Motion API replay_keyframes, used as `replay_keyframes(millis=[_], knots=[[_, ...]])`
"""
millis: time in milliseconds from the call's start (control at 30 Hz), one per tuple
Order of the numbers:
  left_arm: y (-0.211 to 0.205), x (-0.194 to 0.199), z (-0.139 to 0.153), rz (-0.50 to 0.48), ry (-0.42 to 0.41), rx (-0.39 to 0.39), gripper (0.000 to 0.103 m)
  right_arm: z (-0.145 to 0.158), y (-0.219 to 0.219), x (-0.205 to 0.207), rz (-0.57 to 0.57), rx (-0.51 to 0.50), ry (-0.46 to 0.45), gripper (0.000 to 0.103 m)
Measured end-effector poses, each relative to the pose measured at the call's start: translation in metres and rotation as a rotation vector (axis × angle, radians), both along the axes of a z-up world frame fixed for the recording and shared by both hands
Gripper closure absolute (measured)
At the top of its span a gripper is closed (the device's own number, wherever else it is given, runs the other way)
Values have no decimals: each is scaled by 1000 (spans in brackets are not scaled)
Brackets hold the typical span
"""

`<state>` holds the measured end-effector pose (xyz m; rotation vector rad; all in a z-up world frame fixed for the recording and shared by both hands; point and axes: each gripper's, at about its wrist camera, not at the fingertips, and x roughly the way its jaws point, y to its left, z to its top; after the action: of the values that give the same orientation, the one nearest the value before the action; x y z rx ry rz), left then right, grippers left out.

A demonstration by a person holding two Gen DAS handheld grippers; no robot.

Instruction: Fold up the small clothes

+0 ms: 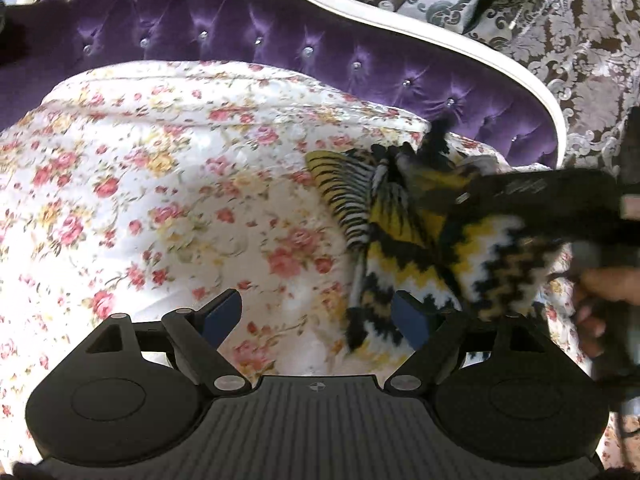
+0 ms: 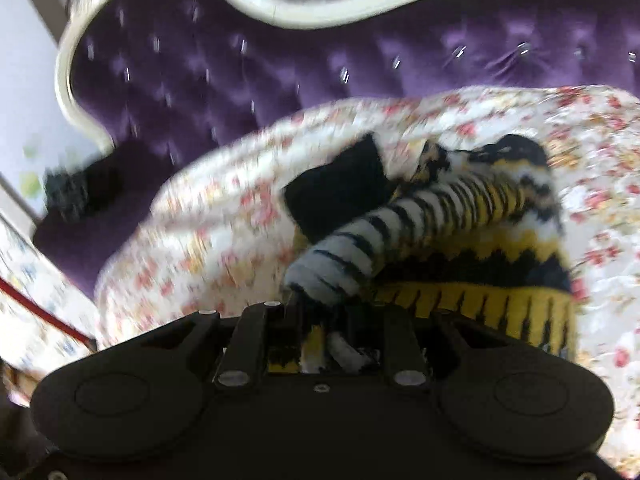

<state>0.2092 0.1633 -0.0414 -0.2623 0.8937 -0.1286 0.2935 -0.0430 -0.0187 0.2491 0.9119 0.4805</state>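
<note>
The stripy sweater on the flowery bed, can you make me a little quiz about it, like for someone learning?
1. True or false: the left gripper is open with nothing between its pads.
2. Which gripper is pinching the knitted sweater? A) left B) right C) neither
3. Fill in: the sweater lies on a floral ____, in front of a purple tufted headboard.

Key: 1 true. 2 B, the right gripper is shut on a bunch of the yellow, black and white knit. 3 bedspread.
</note>
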Motion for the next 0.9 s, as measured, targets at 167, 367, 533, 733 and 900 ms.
replay_keyframes(millis=[167, 367, 533, 733, 900], knots=[[12, -4, 0, 9, -4, -9, 21, -5, 12, -4, 52, 23, -31, 43], [15, -2, 11, 7, -30, -19, 21, 25, -14, -18, 64, 163, -140, 41], [10, 8, 26, -2, -62, -28, 21, 36, -37, -37, 44, 127, -197, 40], [-7, 37, 37, -40, -66, -87, 21, 20, -27, -83, 138, -71, -301, 40], [-23, 68, 29, -64, -21, -146, 21, 2, -1, -126, 251, -207, -427, 40]])
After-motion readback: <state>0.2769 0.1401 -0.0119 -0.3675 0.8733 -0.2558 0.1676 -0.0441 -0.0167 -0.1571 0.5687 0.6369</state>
